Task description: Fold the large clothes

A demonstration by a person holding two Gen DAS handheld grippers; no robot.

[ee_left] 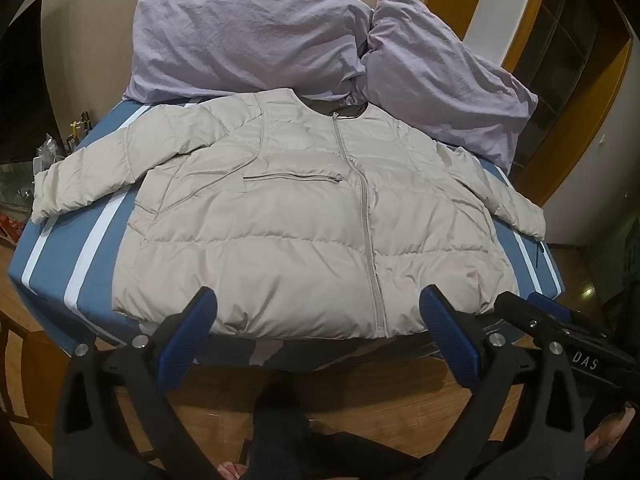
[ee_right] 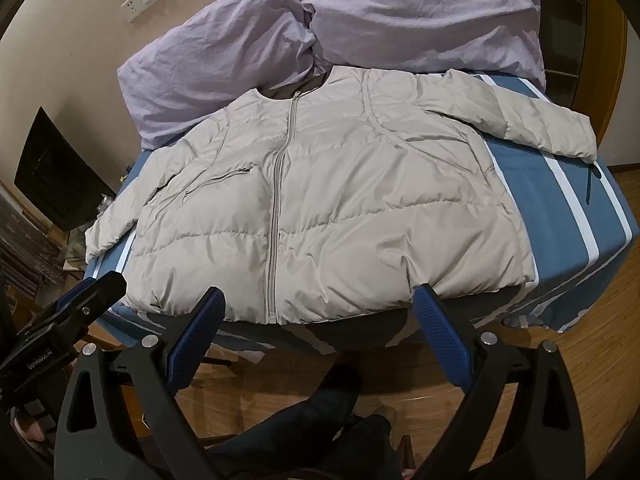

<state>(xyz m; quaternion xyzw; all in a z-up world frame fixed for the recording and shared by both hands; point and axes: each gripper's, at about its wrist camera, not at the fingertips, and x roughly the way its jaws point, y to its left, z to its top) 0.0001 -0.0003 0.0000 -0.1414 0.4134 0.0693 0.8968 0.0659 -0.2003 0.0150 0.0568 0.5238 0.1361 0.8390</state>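
Left wrist view, jacket point(ee_left: 304, 216) hem hiding bed point(ee_left: 60, 248) edge, both hand-held grippers spread apart, empty

A jacket point(ee_left: 304, 216) lies spread flat on the bed point(ee_left: 76, 240), front up, hem at the near edge, collar toward the far end. Its sleeves reach out left and right. Two pillows point(ee_left: 248, 40) sit side by side behind the collar.

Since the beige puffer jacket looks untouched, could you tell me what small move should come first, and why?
Probably bring the left gripper to the jacket's spread sleeve. The zipped beige puffer jacket lies flat, and both the left and the right gripper hover open at its hem.
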